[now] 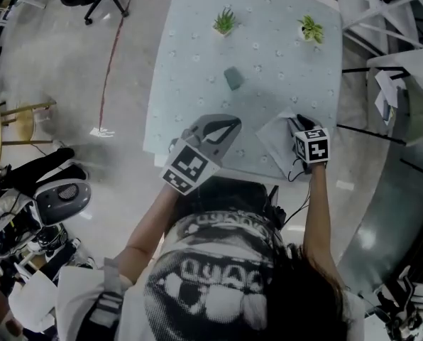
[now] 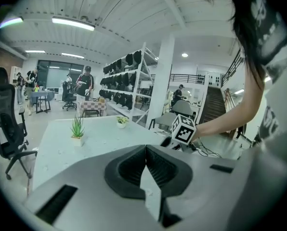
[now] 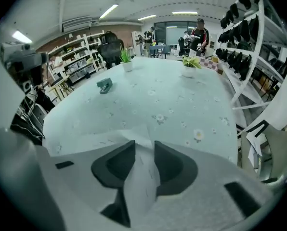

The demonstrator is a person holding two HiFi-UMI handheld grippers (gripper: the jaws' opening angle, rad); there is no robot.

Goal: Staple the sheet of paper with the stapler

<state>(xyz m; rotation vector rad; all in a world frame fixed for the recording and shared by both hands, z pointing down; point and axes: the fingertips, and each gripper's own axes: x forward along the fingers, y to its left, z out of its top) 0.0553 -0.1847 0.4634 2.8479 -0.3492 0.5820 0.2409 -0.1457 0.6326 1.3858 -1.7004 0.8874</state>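
On the bench (image 1: 197, 62), a pale, smooth surface printed with small scattered flowers. Near the middle of it, the stapler (image 1: 233, 77): small, blocky, teal-green, lying alone, well apart from both claws and from the sheet of paper (image 1: 274, 139). In the right gripper view, the same stapler (image 3: 104, 85) far off on the left of the bench. At the near right corner, the sheet of paper, white and thin, not quite flat, with one part lifted from the surface. Just above it, the right claw (image 1: 297, 122), pointing steeply down, its dark pads wide apart. In the right gripper view, a raised fold of the sheet (image 3: 143, 177) standing in the gap of this claw (image 3: 144, 146), with no pad seen to press on it, so not gripped. Further left, over the near edge of the bench, the left claw (image 1: 233, 123), with a grey rounded body and dark ribbed pads. In the left gripper view, this claw (image 2: 146, 147) closed, its tips meeting, and nothing clearly held. At the far end of the bench, two small potted plants (image 1: 225, 22), with thin spiky green leaves in pale pots, well apart from each other.
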